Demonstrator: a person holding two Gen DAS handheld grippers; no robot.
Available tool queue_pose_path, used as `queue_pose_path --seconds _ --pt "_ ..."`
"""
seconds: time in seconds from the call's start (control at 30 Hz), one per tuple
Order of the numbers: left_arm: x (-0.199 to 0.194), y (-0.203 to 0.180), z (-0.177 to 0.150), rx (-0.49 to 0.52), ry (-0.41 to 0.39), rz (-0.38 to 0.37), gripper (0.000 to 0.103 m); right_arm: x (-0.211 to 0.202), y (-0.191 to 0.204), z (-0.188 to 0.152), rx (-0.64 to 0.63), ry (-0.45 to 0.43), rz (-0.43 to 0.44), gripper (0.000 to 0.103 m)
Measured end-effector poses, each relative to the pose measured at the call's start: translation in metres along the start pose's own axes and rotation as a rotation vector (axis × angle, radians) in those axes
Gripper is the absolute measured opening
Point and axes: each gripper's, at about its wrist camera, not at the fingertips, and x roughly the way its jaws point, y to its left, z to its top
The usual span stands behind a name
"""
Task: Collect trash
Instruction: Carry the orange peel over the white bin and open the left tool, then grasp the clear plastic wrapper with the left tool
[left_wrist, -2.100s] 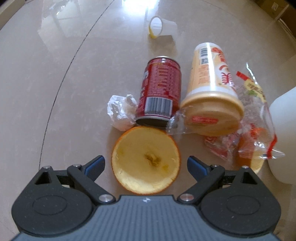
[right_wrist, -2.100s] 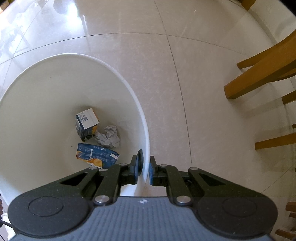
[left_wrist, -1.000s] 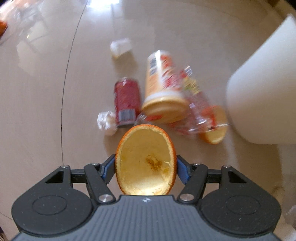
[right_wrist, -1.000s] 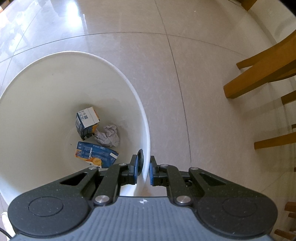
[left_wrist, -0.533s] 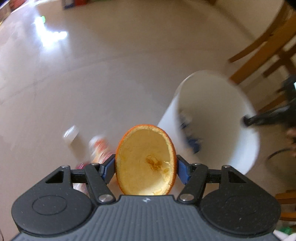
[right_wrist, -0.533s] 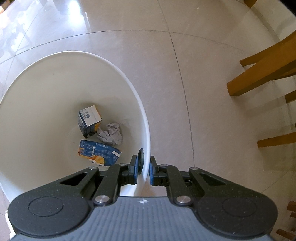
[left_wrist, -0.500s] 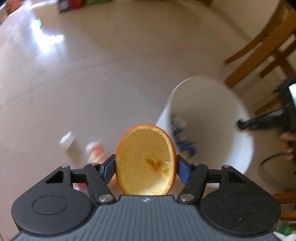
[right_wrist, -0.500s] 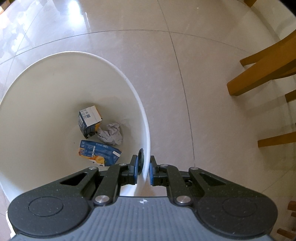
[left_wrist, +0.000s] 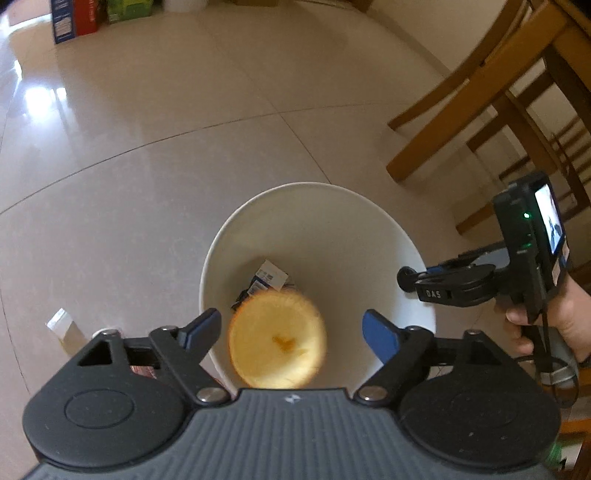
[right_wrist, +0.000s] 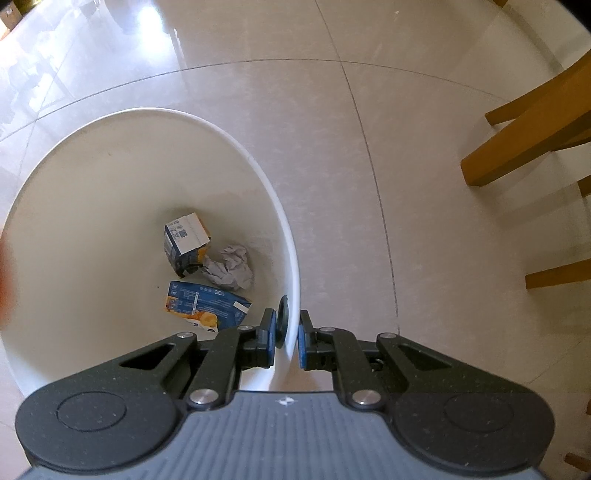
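Note:
My left gripper (left_wrist: 293, 326) hangs open over the mouth of the white bin (left_wrist: 369, 206). A hollow orange-peel half (left_wrist: 277, 345), blurred, is loose between the spread fingers and touches neither pad. My right gripper (right_wrist: 287, 332) is shut on the bin's rim (right_wrist: 293, 273), one pad inside and one outside. In the bin's bottom lie a small blue and white carton (right_wrist: 186, 243), a crumpled tissue (right_wrist: 231, 267) and a flattened blue carton (right_wrist: 207, 304). An orange blur (right_wrist: 5, 273) shows at the left edge of the right wrist view.
Glossy beige tiles surround the bin. Wooden chair legs (left_wrist: 476, 85) stand at the right, also in the right wrist view (right_wrist: 524, 140). A hand (left_wrist: 546, 317) holds the other gripper's handle. A small white cup (left_wrist: 61, 325) lies on the floor at left. Boxes (left_wrist: 74, 18) stand far back.
My left gripper has swung from the floor litter to above the bin and has opened; the orange peel is free of its pads. The right gripper keeps its hold on the rim.

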Motion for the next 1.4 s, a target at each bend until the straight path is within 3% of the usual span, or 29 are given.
queue_pose_path --seconds 0.6,1.0,1.1,1.27,1.4 --pt "-0.010 0.089 -0.069 -0.248 0.020 0.251 0.087 0.001 0.001 0.003 0.009 0.011 -0.003 0.014" --pt "0.058 0.119 -0.123 -0.463 0.005 0.279 0.085 0.002 0.001 0.006 0.004 0.017 -0.009 0.014" --pt "0.086 0.123 -0.129 -0.519 -0.007 0.295 0.080 0.004 0.002 0.005 -0.003 0.015 -0.011 0.013" --pt "0.130 0.132 -0.137 -0.616 0.008 0.404 0.068 0.003 0.005 0.002 -0.022 0.010 -0.014 0.014" --pt "0.150 0.137 -0.143 -0.655 0.021 0.423 0.061 0.003 0.006 0.001 -0.031 0.008 -0.014 0.014"
